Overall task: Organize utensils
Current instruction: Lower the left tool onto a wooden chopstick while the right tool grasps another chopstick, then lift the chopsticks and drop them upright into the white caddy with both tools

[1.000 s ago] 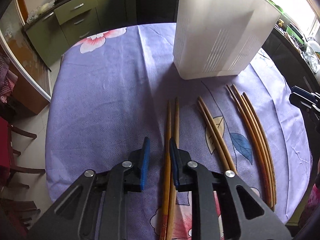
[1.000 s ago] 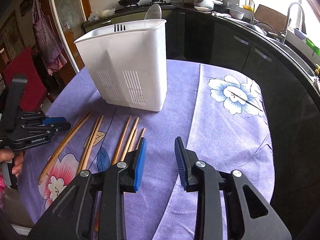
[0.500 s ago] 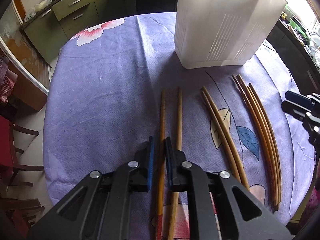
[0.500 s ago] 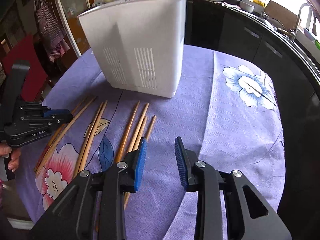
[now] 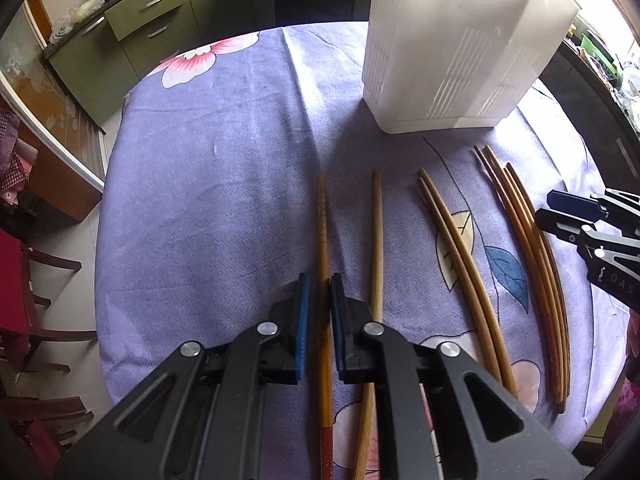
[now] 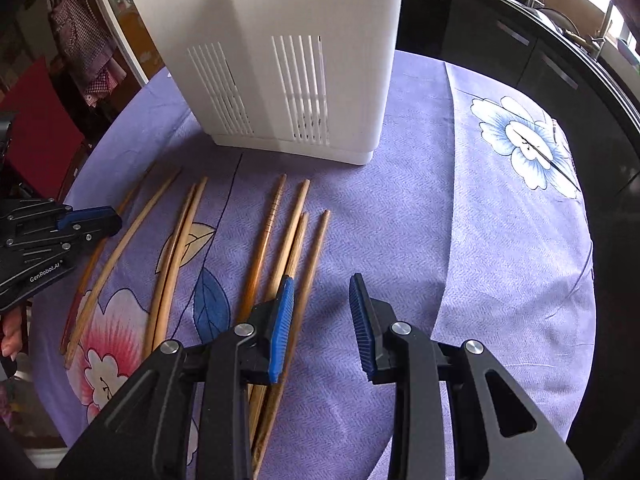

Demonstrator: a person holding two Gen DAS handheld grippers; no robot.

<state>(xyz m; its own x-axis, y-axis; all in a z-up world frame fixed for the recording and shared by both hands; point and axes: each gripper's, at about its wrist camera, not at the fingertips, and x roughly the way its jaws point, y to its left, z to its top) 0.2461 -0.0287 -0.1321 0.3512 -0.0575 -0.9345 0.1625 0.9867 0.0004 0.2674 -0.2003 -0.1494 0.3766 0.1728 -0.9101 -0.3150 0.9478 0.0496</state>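
On the round table with the purple flowered tablecloth (image 5: 208, 184), your left gripper (image 5: 319, 320) stands low over one chopstick (image 5: 322, 232), the leftmost of the row. Its two blue pads (image 5: 301, 320) are closed in on the stick from both sides, so the jaws grip this chopstick about at its middle; the stick runs between them, with its thin end pointing toward the far side of the table and its red end under the gripper body. Just beside it to the right lies a second chopstick (image 5: 377, 240), free on the cloth, and its near part passes under the right finger of the gripper. Further right is a pair of chopsticks (image 5: 460, 264) lying close together over the printed leaf, and near the right edge a bundle of four chopsticks (image 5: 536, 248). The white utensil holder (image 5: 460, 48) stands upright at the far side, well apart from the gripped stick. Your right gripper (image 6: 320, 312) hovers above the cloth with its jaws wide open and nothing between the pads; only its left pad (image 6: 282, 320) is over the outer sticks of the bundle of four (image 6: 280, 240). In the right wrist view the holder (image 6: 280, 60) stands just behind the tips of the chopsticks, and the left gripper (image 6: 92, 220) shows at the left edge of the table.
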